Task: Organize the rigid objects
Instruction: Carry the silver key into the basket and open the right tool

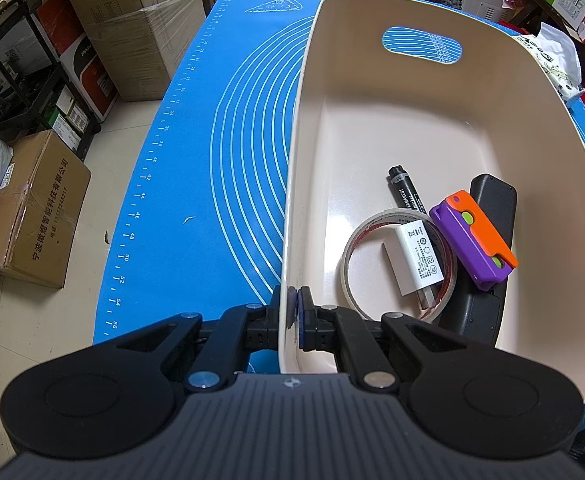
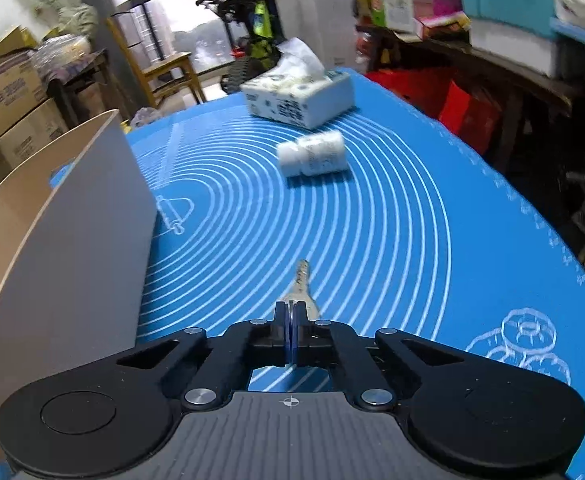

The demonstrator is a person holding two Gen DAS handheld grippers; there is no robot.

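My left gripper (image 1: 293, 304) is shut on the near left rim of a cream bin (image 1: 432, 120), one finger outside the wall and one inside. In the bin lie a black marker (image 1: 403, 192), a clear tape roll (image 1: 356, 256), a white charger (image 1: 418, 258), a purple and orange block (image 1: 472, 240) and a black remote (image 1: 492, 200). In the right wrist view my right gripper (image 2: 291, 306) has its jaws together, pinching the near end of a small pale key (image 2: 302, 280) that points away over the blue mat (image 2: 392, 240). A white bottle (image 2: 312, 154) lies on its side farther off.
The bin's wall (image 2: 72, 220) stands close on the left of the right gripper. A tissue pack (image 2: 298, 96) sits at the mat's far edge. Cardboard boxes (image 1: 32, 216) and a black rack (image 1: 24, 80) stand on the floor left of the table; shelves and clutter lie beyond the right edge.
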